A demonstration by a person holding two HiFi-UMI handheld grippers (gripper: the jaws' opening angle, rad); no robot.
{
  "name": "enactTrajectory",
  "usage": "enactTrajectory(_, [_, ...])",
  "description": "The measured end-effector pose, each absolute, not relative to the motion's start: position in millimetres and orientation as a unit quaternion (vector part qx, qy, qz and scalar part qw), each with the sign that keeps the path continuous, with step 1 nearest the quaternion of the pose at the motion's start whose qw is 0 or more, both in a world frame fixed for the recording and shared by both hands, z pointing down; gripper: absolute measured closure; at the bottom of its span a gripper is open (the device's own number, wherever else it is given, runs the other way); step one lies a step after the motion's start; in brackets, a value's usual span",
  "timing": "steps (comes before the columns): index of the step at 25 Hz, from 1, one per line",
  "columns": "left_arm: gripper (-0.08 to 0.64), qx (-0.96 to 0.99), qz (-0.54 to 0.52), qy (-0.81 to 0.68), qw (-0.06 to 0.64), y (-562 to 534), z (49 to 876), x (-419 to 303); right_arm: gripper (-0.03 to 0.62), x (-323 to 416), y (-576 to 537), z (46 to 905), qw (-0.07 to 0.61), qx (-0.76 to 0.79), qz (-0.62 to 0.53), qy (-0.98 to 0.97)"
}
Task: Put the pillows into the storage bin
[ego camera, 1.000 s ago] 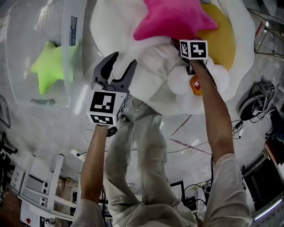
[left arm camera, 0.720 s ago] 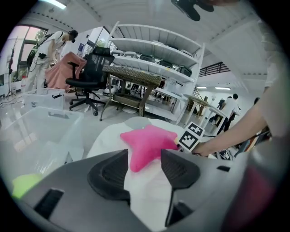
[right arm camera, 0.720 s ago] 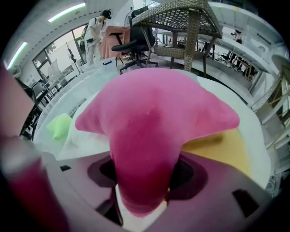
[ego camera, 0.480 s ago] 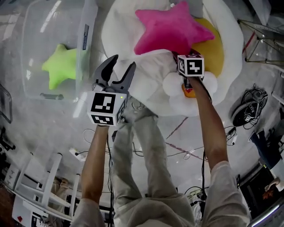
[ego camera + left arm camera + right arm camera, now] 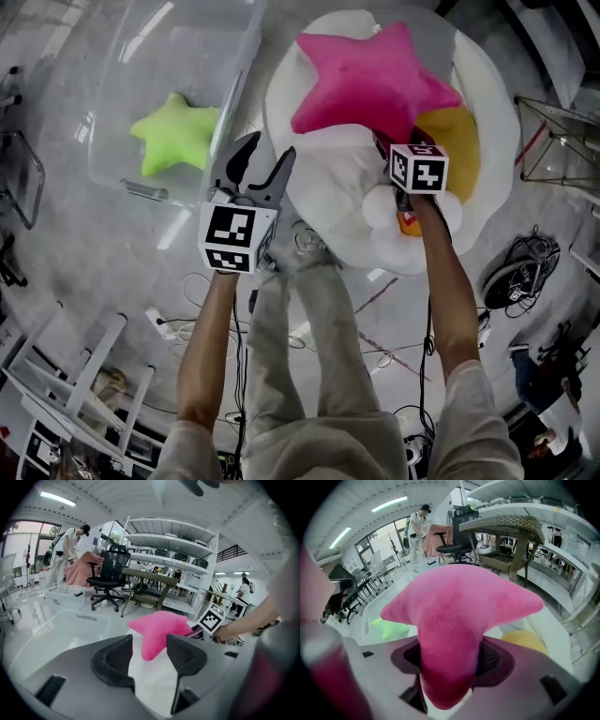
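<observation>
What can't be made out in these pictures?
Head view: the pink star pillow covers the jaws of the right hand-held gripper.
Head view: yellow pillow, mostly under the pink one, shape unclear.
Head view: storage bin, far end cut off by the top edge.

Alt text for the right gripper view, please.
The right gripper is shut on one arm of a pink star pillow, which fills the middle of the view. Behind it, a green star pillow shows at left and a yellow pillow at right, with an office chair and wicker table beyond.
</observation>
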State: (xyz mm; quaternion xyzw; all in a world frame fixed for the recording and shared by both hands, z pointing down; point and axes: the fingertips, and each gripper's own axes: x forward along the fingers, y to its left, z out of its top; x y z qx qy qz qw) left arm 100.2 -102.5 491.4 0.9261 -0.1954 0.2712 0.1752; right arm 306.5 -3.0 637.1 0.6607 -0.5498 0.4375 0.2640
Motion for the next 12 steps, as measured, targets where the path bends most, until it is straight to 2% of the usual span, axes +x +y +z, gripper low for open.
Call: enactTrajectory(12, [0.336,0.902,0.244,-0.307,0.178,-179,455,-22,0.318,196,-171,572,0.268,0.612,0.368,-0.647])
